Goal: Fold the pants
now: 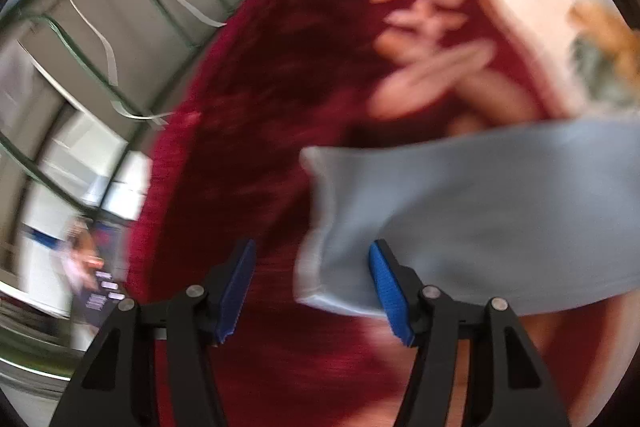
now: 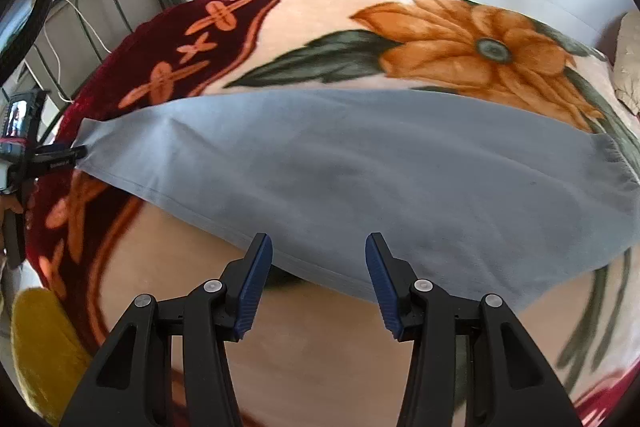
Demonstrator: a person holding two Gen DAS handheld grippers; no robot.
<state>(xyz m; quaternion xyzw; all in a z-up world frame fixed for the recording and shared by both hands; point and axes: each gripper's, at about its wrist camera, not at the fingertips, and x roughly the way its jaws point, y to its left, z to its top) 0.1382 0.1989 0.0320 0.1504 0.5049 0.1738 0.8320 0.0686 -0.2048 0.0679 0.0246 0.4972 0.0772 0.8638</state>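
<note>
The light blue-grey cotton pants point(image 2: 320, 171) lie flat as a long folded band across the flowered fleece blanket point(image 2: 440, 39) on the bed, legs stacked one on the other, the cuff end toward the dark red border and the gathered waist at the far right of the right wrist view.

The left hand-held gripper point(image 1: 312, 293) hovers at the cuff end with its blue pads parted; the cloth edge lies beside its right pad, not pinched, and the view is blurred. The right hand-held gripper point(image 2: 318, 285) stands half open over the near long edge, holding nothing.

The lengthwise fold looks done. Judging by this, the next move calls for gripping the cuffs with both pads and carrying them over toward the waist.
</note>
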